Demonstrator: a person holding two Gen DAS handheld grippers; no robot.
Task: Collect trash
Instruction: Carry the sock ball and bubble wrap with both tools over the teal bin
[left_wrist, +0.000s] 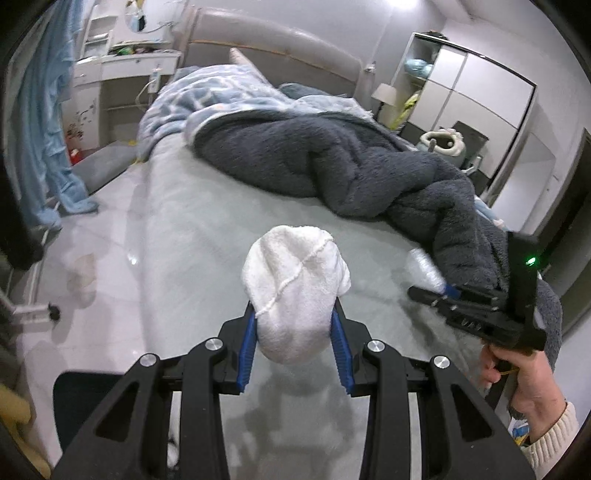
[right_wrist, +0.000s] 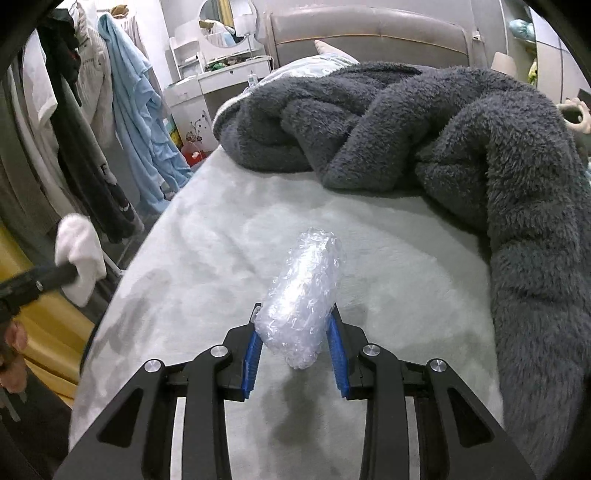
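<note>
My left claw (left_wrist: 295, 332) is clamped on a soft white cloth bundle (left_wrist: 295, 291). My right claw (right_wrist: 295, 343) squeezes a crinkly clear bubble-wrap roll (right_wrist: 304, 295), held above the grey bed (right_wrist: 207, 236). The slippery roll could slide out forward. Only the left view shows my hand (left_wrist: 517, 380) behind the right claw.

Bed (right_wrist: 229, 229) covered in a pale grey-green sheet. Dark grey fleece blanket (right_wrist: 461, 140) heaped across it. Padded headboard (right_wrist: 369, 33) behind. Light blue garment (right_wrist: 140, 110) hangs left; white wardrobe (left_wrist: 476, 88) right
</note>
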